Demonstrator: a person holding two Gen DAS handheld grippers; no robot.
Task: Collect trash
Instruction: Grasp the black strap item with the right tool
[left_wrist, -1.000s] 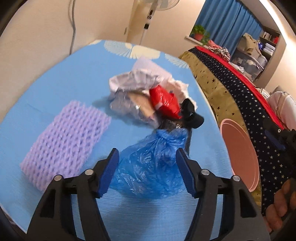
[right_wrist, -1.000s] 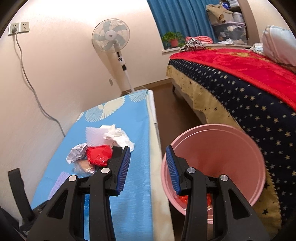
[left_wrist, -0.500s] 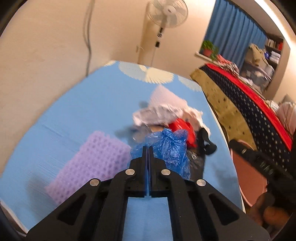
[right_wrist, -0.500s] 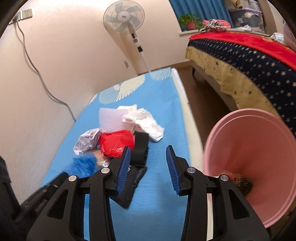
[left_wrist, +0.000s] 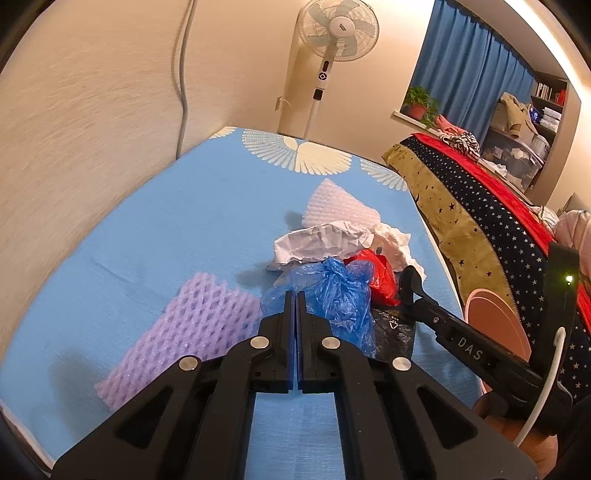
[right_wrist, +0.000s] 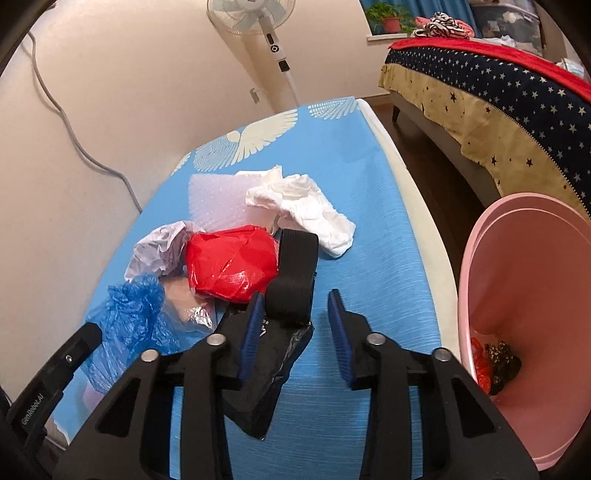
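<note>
A trash pile lies on the blue mat (left_wrist: 166, 229): a blue plastic bag (left_wrist: 332, 291), a red bag (right_wrist: 231, 264), crumpled white paper (left_wrist: 321, 240), white tissue (right_wrist: 306, 208), a black wrapper (right_wrist: 273, 354) and a black strap (right_wrist: 295, 273). My left gripper (left_wrist: 295, 295) is shut on the blue plastic bag and holds it up off the mat. My right gripper (right_wrist: 295, 306) is open, low over the black wrapper and strap. The pink bin (right_wrist: 532, 321) stands right of the mat with some trash inside.
A purple foam net (left_wrist: 192, 332) lies at the mat's near left, a white foam net (left_wrist: 336, 203) behind the pile. A wall runs along the left. A fan (left_wrist: 332, 48) stands beyond the mat. A bed with a starry cover (right_wrist: 498, 85) is on the right.
My left gripper closed on the blue bag and lifted it. My right gripper swung left from the bin's rim toward the pile and stayed open.
</note>
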